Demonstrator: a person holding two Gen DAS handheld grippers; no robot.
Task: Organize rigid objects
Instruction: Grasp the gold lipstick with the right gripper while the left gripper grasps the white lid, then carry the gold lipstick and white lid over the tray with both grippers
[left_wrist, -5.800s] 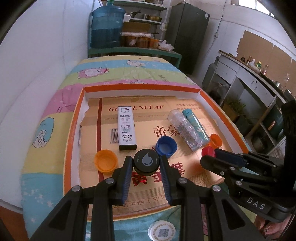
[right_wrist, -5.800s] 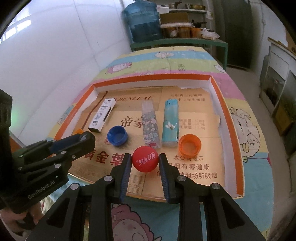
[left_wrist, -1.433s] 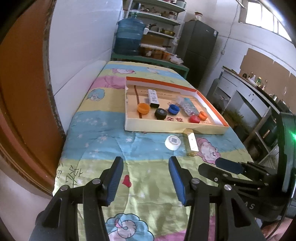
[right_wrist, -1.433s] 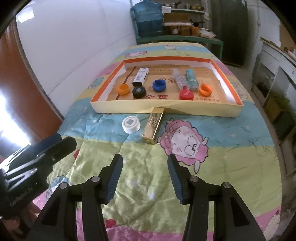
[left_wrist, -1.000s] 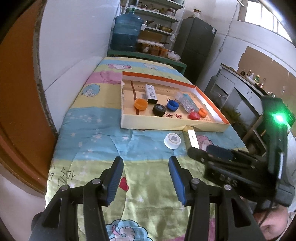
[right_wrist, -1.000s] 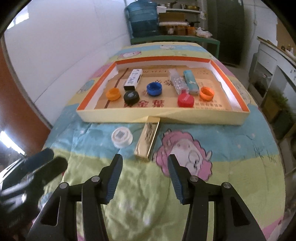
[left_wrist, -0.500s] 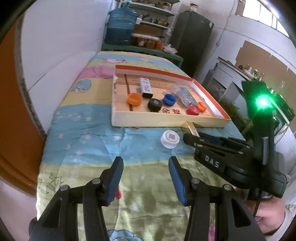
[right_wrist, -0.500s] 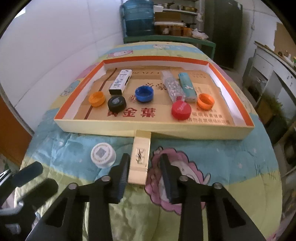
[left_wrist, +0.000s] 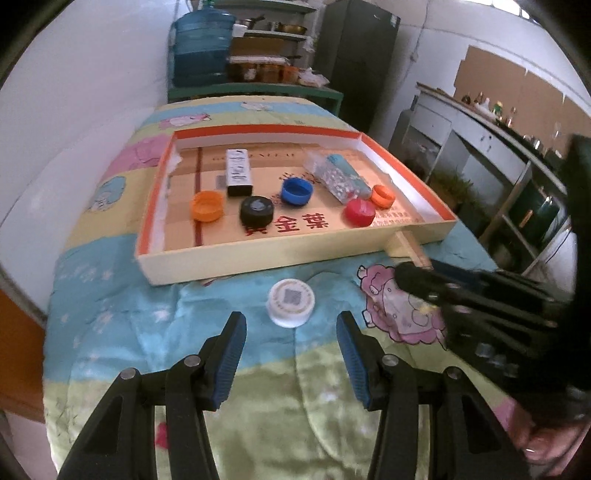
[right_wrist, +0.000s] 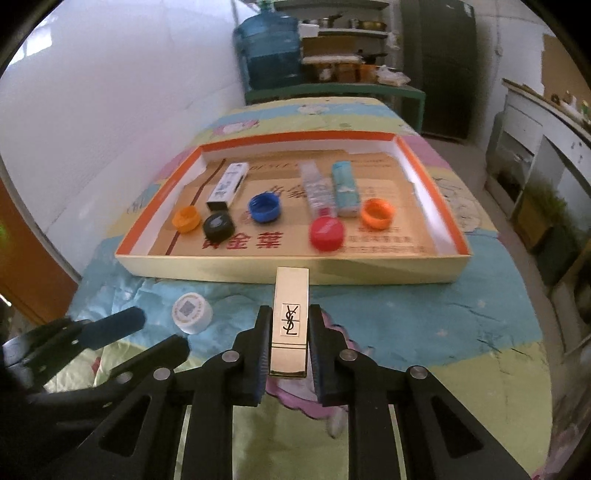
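A soft quilted blanket (right_wrist: 424, 325) printed with cartoon animals in pastel bands covers the bench. On it lies a wide, shallow cardboard tray (right_wrist: 369, 273) with cream outer walls, an orange rim and a printed cardboard floor. Inside the tray sit 3 slim rectangular boxes: a white one (right_wrist: 227, 182) at the left, a clear glittery one (right_wrist: 317, 192) and a teal one (right_wrist: 344, 188) side by side at the right. In front of them are 5 round plastic caps: an orange cap (right_wrist: 185, 218) at the far left, a black cap (right_wrist: 218, 226), a blue cap (right_wrist: 264, 208), a red cap (right_wrist: 327, 232) and an orange ring-shaped cap (right_wrist: 376, 213) at the right.

The right gripper (right_wrist: 290, 354) is low over the blanket, its black fingers with ribbed blue pads closed on a glossy gold rectangular case (right_wrist: 290, 325) bearing a YSL logo; the case's far end touches the tray's near wall. The left gripper (left_wrist: 291, 358) hovers just above the blanket, level and pointing toward the tray, its fingers spread wide and holding nothing. A round white cap (left_wrist: 291, 302) with a QR label lies on the blanket just ahead of them, outside the tray.
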